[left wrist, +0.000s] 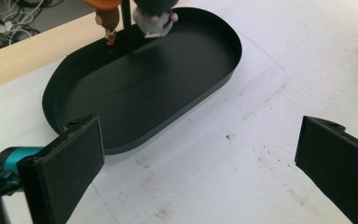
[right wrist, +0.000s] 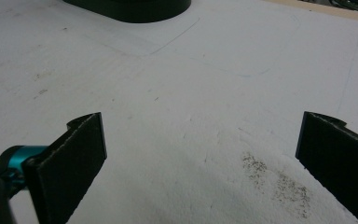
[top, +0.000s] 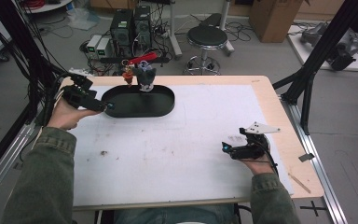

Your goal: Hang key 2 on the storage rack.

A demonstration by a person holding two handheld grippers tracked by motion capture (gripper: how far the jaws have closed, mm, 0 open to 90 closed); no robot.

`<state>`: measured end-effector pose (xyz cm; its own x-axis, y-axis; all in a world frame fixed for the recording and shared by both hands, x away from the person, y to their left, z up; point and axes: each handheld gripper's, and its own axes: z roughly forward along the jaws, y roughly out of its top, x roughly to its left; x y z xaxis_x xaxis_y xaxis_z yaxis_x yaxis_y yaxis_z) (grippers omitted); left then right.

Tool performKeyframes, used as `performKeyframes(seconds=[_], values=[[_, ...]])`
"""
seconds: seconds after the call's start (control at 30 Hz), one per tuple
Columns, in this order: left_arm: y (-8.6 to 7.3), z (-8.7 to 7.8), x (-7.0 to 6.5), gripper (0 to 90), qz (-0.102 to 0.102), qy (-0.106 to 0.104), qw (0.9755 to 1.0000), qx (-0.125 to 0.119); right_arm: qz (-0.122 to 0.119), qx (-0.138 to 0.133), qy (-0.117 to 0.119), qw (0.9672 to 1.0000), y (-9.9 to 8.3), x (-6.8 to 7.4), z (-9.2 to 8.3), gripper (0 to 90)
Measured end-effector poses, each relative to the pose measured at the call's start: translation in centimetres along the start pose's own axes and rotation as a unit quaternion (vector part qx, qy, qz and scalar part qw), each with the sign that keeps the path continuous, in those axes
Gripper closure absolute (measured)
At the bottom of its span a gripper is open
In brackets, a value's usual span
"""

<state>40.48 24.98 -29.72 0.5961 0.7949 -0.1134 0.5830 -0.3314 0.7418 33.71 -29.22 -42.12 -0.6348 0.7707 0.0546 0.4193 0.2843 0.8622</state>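
Observation:
A black oval tray [top: 163, 108] lies at the back left of the white table mat [top: 177, 144]. At its far rim hang two small toy figures: a grey one [top: 146, 77] and an orange one [top: 128, 77]. My left gripper [top: 108, 106] is open just at the tray's left end, nothing between its jaws. In the left gripper view the tray [left wrist: 135, 93] lies ahead with the grey toy [left wrist: 154, 21] and the orange toy [left wrist: 106, 14] at its far edge. My right gripper [top: 224, 147] is open over bare mat at the right; the tray's edge [right wrist: 130, 9] lies far ahead.
The wooden table edge [top: 289, 121] runs along the right side. Behind the table stand a round stool [top: 206, 39], computer boxes [top: 130, 28] and cables on the floor. Black frame struts [top: 317, 51] rise at the right and left.

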Motion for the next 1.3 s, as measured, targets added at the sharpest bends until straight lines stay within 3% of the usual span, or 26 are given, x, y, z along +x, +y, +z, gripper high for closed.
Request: performKeyframes(seconds=[0.23, 0.4, 1.07, 1.3], values=[[-2.7, -0.4, 0.3, 1.7, -0.010, -0.003, 0.9998, -0.017, -0.002, -0.001, 0.000, 1.0000, -0.1, 0.0, -0.1, 0.6], [-4.2, -0.7, 0.3, 1.7, -0.006, -0.004, 0.9996, -0.026, -0.001, -0.001, 0.000, 1.0000, -0.1, 0.0, -0.1, 0.6], [-8.8, 0.0, -0.8, 1.7, 0.012, 0.007, 0.9998, -0.014, -0.001, 0.001, -0.001, 1.0000, -0.1, 0.0, 0.0, 0.6], [-10.1, -0.2, -1.1, 1.7, 0.006, 0.016, 0.9993, -0.035, 0.000, 0.002, -0.001, 1.0000, -0.1, 0.0, 0.0, 0.6]])
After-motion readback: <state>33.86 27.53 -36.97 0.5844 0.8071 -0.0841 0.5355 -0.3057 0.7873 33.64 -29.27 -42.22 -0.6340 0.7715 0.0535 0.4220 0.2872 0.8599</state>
